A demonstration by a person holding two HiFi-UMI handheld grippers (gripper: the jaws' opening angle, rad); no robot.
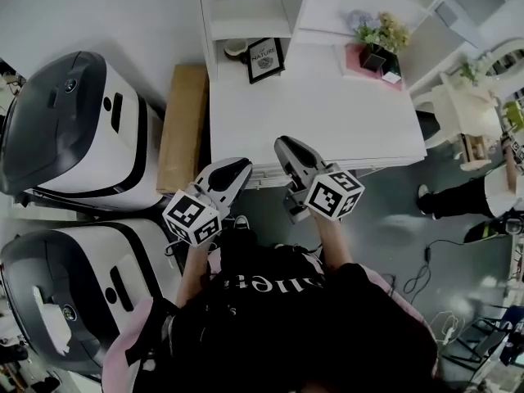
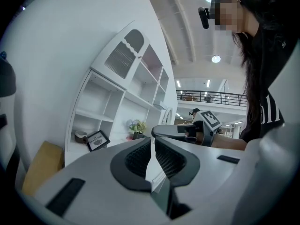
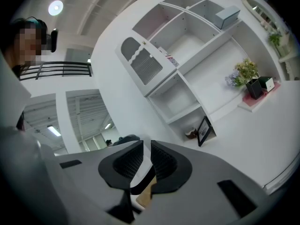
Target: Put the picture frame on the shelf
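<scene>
Head view: the left gripper [image 1: 241,164] and right gripper [image 1: 283,142] hover side by side over the near edge of the white table [image 1: 327,121]. The picture frame [image 1: 266,59] stands at the far left, at the foot of the shelf unit [image 1: 246,11].

Left gripper view: jaws together, empty.

Right gripper view: jaws a narrow slit apart, empty; the frame leans beside a bowl [image 3: 191,133]

Picture frame [image 1: 266,59]: black border, white print, upright and tilted slightly back, top centre of head view.
Shelf [image 1: 246,11]: white; frame stands at its lowest compartment's front.
</scene>
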